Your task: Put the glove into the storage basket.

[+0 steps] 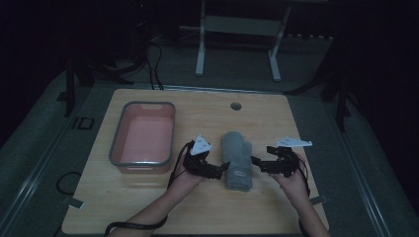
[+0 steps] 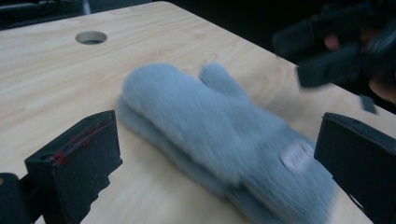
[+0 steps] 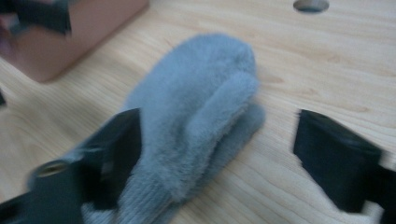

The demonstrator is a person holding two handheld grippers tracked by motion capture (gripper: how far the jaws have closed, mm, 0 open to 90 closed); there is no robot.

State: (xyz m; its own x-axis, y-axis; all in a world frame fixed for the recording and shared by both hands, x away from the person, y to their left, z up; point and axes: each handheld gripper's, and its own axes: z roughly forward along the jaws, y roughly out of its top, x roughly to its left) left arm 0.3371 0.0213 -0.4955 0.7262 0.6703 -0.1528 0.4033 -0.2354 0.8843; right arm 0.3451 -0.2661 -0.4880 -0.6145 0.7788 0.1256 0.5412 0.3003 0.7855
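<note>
Lay flat on the wooden table (image 1: 148, 197), fingertip end away from the person, cuff nearest: a pair of grey fleece mittens (image 1: 236, 159), stacked, right of the pink tub (image 1: 143, 139). Flanked on both sides at the cuff by the left gripper (image 1: 223, 168) and right gripper (image 1: 255, 161), forearms angled inward, jaws level and pointed at each other. Spread wide and gripping nothing on the left; parted on the right too, one jaw against the fleece, no clamp.

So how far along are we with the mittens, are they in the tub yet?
Not yet. The pink tub looks empty, and the grey mittens lie stacked on the table beside it. In hand: the left gripper and right gripper flank the cuff end, jaws open, neither gripping. Probably left: close on the mittens, lift them, and set them in the tub.
</note>
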